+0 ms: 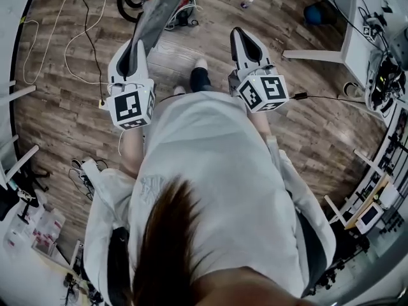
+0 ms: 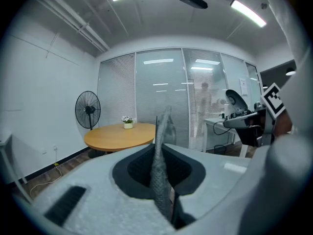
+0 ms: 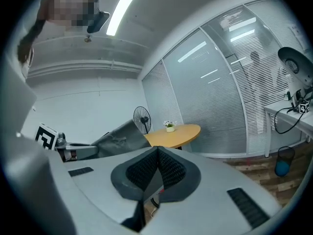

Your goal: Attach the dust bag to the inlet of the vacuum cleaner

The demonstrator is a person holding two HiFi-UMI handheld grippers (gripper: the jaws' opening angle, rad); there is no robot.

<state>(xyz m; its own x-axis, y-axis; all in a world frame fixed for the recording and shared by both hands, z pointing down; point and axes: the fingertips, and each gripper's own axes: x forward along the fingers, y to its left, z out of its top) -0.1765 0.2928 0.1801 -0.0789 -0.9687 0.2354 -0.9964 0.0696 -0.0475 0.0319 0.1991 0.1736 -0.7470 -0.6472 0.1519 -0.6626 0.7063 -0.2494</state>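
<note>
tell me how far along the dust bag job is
Done: the grey dust bag is picked up, pinched in the left gripper. In hand: it is held in the air over the wood floor; the right gripper is shut and empty. Left: the whole attaching step; no vacuum inlet can be made out in any view.

Floor point(image 3: 266, 173): grey-brown wood-look planks.
Round table point(image 3: 178, 133): light wooden top, standing on the floor before the glass wall.
Flower pot point(image 3: 169, 127): small and white with pale blooms, on the table's top near its far edge.
Fan point(image 3: 142, 119): black pedestal type, just left of the table.
Blue bin point(image 3: 284, 161): on the floor, well right of the table.
White cable point(image 2: 41, 179): lying on the floor left of the table, by the wall.
</note>
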